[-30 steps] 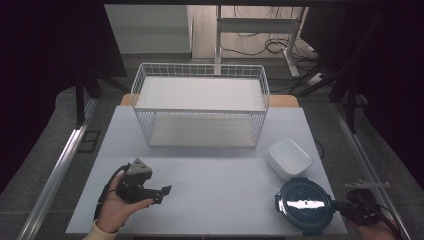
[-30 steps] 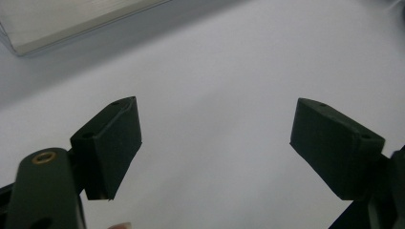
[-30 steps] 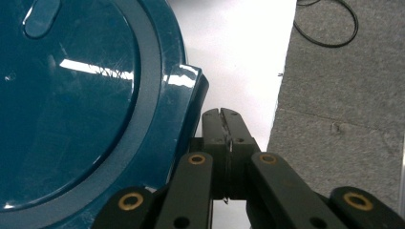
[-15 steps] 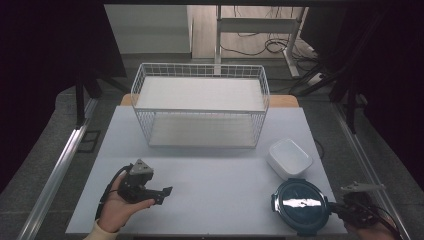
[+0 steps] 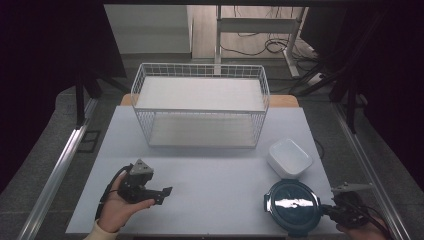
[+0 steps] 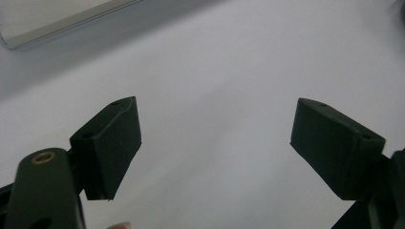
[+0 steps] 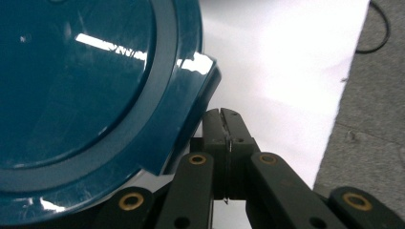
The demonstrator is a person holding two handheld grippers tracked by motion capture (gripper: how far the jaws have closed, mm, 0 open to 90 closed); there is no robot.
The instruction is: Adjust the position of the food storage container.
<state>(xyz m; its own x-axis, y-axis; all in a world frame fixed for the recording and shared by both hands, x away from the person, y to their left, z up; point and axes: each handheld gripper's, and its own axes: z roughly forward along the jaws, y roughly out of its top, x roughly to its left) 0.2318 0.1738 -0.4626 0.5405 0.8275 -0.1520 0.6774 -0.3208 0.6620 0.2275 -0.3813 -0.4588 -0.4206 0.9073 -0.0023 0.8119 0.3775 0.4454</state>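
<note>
Resting flat near the front right corner of the white table [image 5: 215,170], the dark teal lid [image 5: 292,206] lay with its glossy top face pointing straight up, a strip of ceiling light reflected across its middle. It was close to round, so it had no clear long axis; the one direction it offered was a squared tab [image 7: 203,83] that jutted from its rim toward the right gripper [image 5: 327,210]. In the right gripper view that tab sat just ahead of the jaws, which were pressed fully together with nothing between them, their tips just beside the tab's edge; whether they actually touched it could not be told. The right hand [image 5: 362,227] held that gripper low at the table's front right edge, aimed leftward at the lid in the high view. The left gripper [image 5: 162,195] lay in the person's upturned left hand [image 5: 117,207] near the front left of the table, well apart from the lid, its jaws spread wide and empty over bare tabletop, as the left gripper view showed. A white dish [image 5: 290,158] sat just behind the lid, near it but apart. Farther back stood a white wire basket [image 5: 200,107], its long side running across the table.
</note>
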